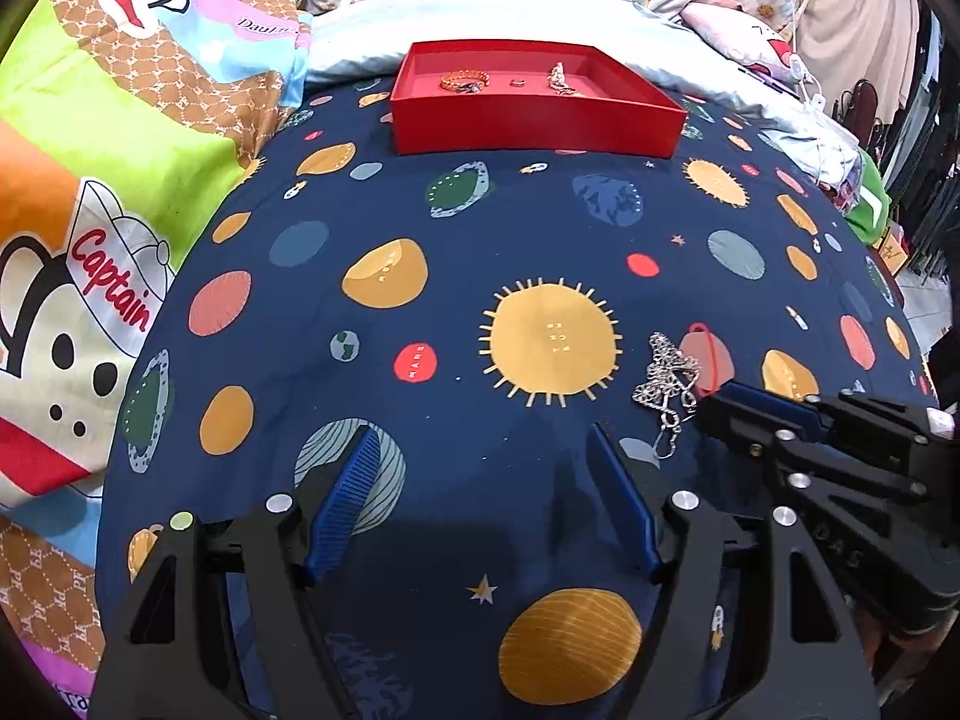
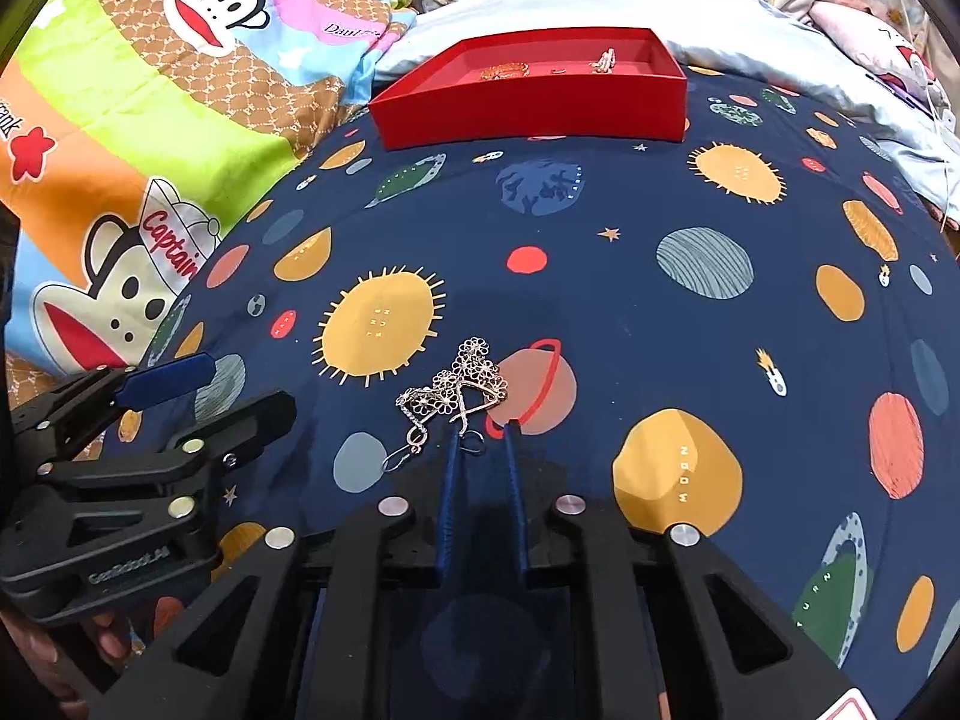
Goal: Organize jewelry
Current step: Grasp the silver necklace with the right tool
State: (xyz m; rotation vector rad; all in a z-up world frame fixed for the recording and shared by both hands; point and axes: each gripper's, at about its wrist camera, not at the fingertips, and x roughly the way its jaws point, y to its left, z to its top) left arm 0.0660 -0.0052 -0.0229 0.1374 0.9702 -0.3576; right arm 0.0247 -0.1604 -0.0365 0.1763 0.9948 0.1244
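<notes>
Navy bedding (image 2: 600, 300) printed with planets and suns covers the bed, with a bright cartoon-monkey blanket (image 1: 90, 180) bunched along its left side. Nearest the cameras, the right gripper (image 2: 483, 429) points down at the silver filigree flower necklace (image 2: 465, 381), which lies in a small heap on the sheet beside a pink ringed planet. Its blue ribbed fingers (image 2: 447, 498) stand nearly together, a narrow gap left, and the near loop of the chain sits between their tips; whether the pads actually press on the metal cannot be made out. The left gripper (image 1: 480, 450) hovers just beside it over bare sheet, fingers spread wide and holding nothing.

Farther back, near a pale pillow (image 1: 498, 6), sits the shallow red cardboard box (image 1: 540, 126), already holding a copper-coloured bracelet (image 1: 465, 81), a small ring (image 1: 517, 82) and a silvery piece (image 1: 561, 79).

The step in hand appears to be picking up the necklace. Next would come a firm pinch on the chain, a lift clear of the sheet without snagging, and a carry to the box.
</notes>
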